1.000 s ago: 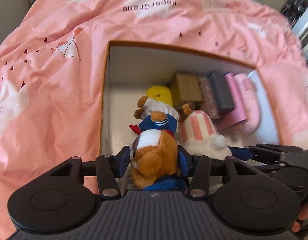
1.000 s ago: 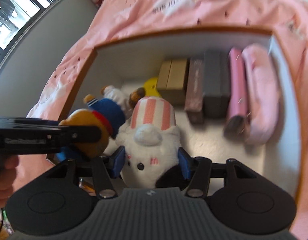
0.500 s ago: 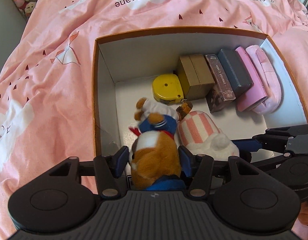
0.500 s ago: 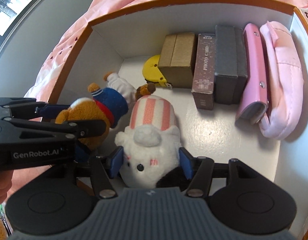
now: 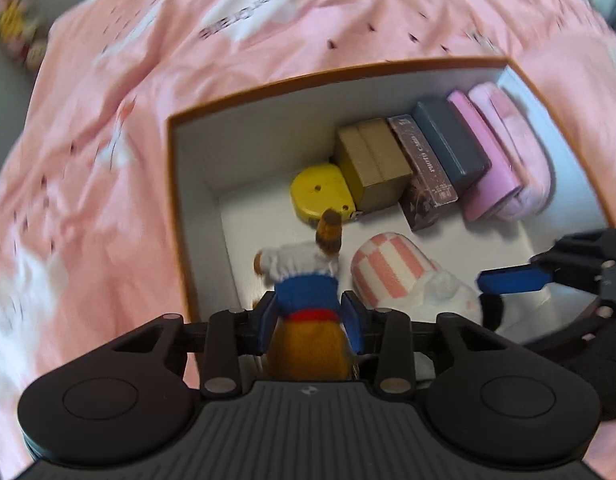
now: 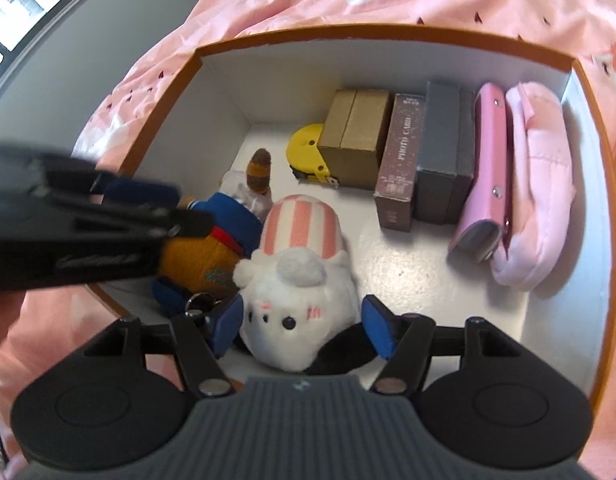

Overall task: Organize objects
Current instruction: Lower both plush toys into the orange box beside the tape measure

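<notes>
Bedding: pink printed duvet (image 5: 108,152) spreads ahead of claw
Wall: grey (image 6: 88,36), upper left
Window: bright (image 6: 12,4), far left

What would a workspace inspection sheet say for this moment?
Surface: pink bedcover with the box sitting on it.
Job's things: dog plush and white plush lie side by side at the box's near end; tape measure, brown box, card box, grey box, pink case and pouch line the far wall.
Clutter: nothing seen.
Grippers: left tongs have just been closing, pads on the dog plush; right tongs have just been opening, open around the white plush.
Cables: nothing seen.
Surroundings: window; blurred toys beyond the bed.
</notes>
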A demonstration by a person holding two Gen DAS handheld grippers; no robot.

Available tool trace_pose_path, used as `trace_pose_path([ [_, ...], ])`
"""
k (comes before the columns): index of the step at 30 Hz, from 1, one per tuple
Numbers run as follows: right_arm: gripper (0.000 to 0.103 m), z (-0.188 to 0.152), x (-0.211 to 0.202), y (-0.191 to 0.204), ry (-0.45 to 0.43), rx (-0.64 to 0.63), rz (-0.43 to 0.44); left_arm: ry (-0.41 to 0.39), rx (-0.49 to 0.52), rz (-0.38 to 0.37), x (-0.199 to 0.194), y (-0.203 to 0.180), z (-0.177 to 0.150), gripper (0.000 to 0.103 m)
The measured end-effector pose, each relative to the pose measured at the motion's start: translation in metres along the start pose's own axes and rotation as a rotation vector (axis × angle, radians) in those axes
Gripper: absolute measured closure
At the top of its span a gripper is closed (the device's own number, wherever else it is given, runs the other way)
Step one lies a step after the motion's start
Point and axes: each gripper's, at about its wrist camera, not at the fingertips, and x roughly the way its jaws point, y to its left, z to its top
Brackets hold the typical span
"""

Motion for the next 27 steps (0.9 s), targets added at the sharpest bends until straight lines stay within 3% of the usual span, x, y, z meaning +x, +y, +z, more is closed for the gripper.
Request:
trace_pose_path([
  [3, 0.037, -0.001, -0.001, 0.001, -0.006, -0.024, -0.003, 0.003, 0.063, 0.03, 0.012, -0.008, 0.008, 0.064],
  [6, 0.045, 0.0, -0.001, 0.0, -0.01, -0.021, -0.004, 0.024, 0.1, 0.064, 0.025, -0.013, 0.014, 0.069],
  [8, 0.053, 0.001, 0.002, -0.001, -0.012, -0.009, -0.006, 0.062, 0.095, 0.057, 0.034, -0.012, 0.013, 0.072],
  [17, 0.06, 0.007, 0.012, 0.0, -0.033, 0.023, 0.065, 0.116, 0.09, 0.089, 0.031, -0.007, 0.003, 0.081],
  [27, 0.067, 0.016, 0.021, -0.003, -0.042, 0.092, 0.097, -0.004, -0.008, -0.002, -0.002, 0.012, 0.005, 0.08],
])
